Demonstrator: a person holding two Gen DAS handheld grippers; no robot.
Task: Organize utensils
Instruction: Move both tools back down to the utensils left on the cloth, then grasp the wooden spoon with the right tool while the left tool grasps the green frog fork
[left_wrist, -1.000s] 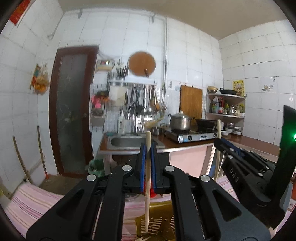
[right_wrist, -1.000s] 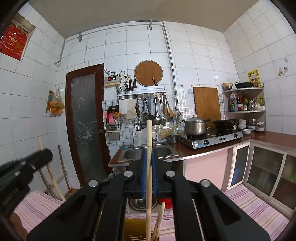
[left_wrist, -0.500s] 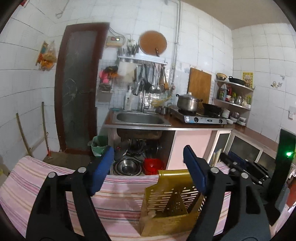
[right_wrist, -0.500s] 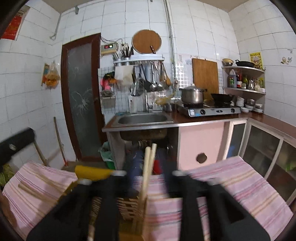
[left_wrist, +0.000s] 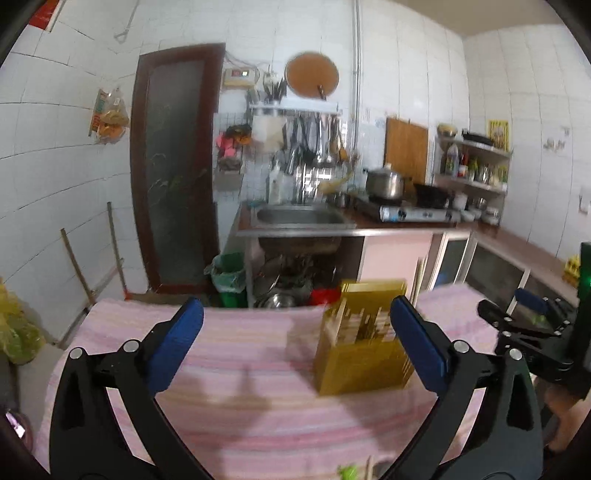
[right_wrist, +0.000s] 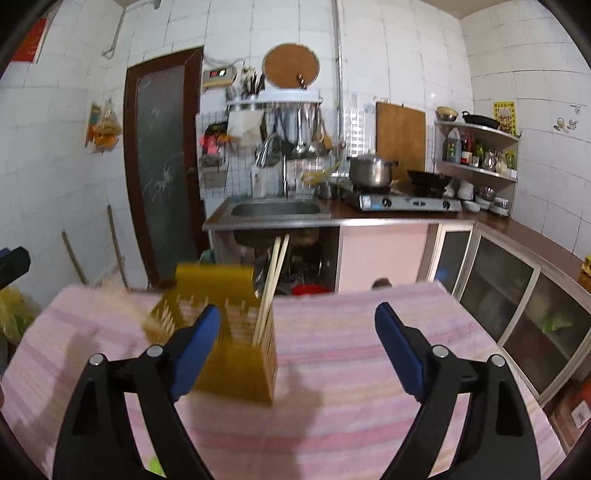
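Chopsticks (right_wrist: 271, 284) stand upright in the yellow slotted holder (right_wrist: 236, 354), leaning on its right inner wall, tips up, so they're sorted and easy to pull.

Right gripper (right_wrist: 297, 343): jaws have just been opening, now spread wide w/ nothing between; its left pad overlaps the holder's front in view, contact unclear.

Left gripper (left_wrist: 295, 341): jaws also just opened, spread wide, empty; holder sits behind its right finger.

Holder rests on the pink striped cloth over the tabletop (right_wrist: 351, 369), toward the far edge. Judging by this, both look freed up for the next utensil. Picture is blurred.
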